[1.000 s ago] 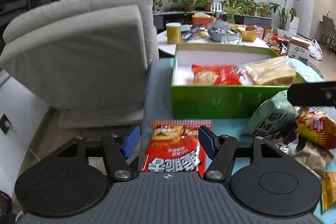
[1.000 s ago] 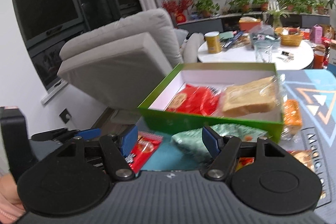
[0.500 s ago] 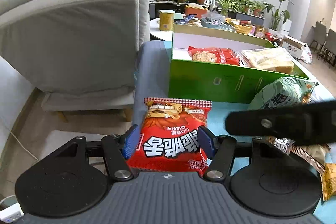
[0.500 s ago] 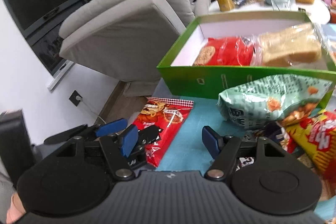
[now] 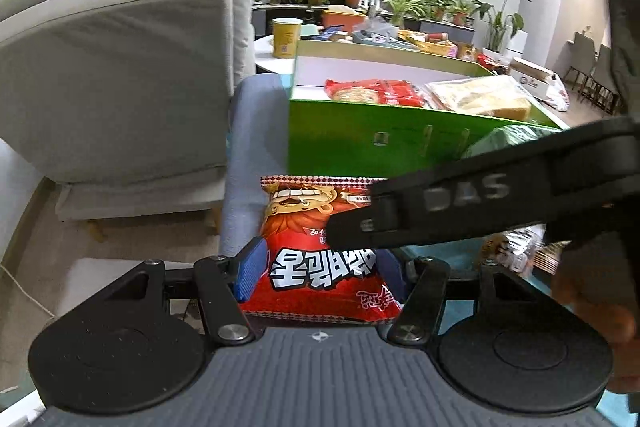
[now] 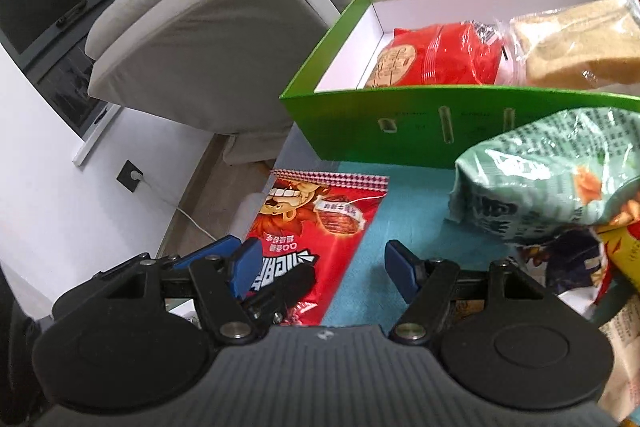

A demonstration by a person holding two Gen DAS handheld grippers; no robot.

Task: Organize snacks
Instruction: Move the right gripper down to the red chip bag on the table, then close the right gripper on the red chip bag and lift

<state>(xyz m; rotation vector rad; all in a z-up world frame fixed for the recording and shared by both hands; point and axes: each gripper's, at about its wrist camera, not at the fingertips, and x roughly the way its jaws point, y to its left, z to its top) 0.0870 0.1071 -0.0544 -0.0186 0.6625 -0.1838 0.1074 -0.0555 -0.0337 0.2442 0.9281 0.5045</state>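
Snacks, assorted, on a tabletop [image 6: 404, 195] covered with a teal mat. Red foil snack bag with a cartoon face and Korean lettering [image 5: 320, 251] lies flat near the tabletop's left edge, its sealed top end just short of the green cardboard box [image 5: 360, 143]; its near end sits between the blue pads of the left tongs [image 5: 318, 269], which bracket both sides. Whether they actually press it cannot be told.

Right tongs [image 6: 322, 265] are spread wide with nothing between them, hovering over bare teal mat beside the red bag [image 6: 316, 223]; their black body crosses the left view above the bag.

Green box [image 6: 400, 123], white-lined and open-topped, holds a red packet with a round biscuit picture [image 6: 436, 57] and a clear-wrapped loaf of sliced bread [image 6: 580, 47]; its left end shows bare white floor.

Pale green puffed crisp bag [image 6: 548, 183] leans against the box's front wall, atop a heap of yellow and dark packets at right.

Grey cushioned armchair [image 6: 224, 39] stands beyond the tabletop's left edge.
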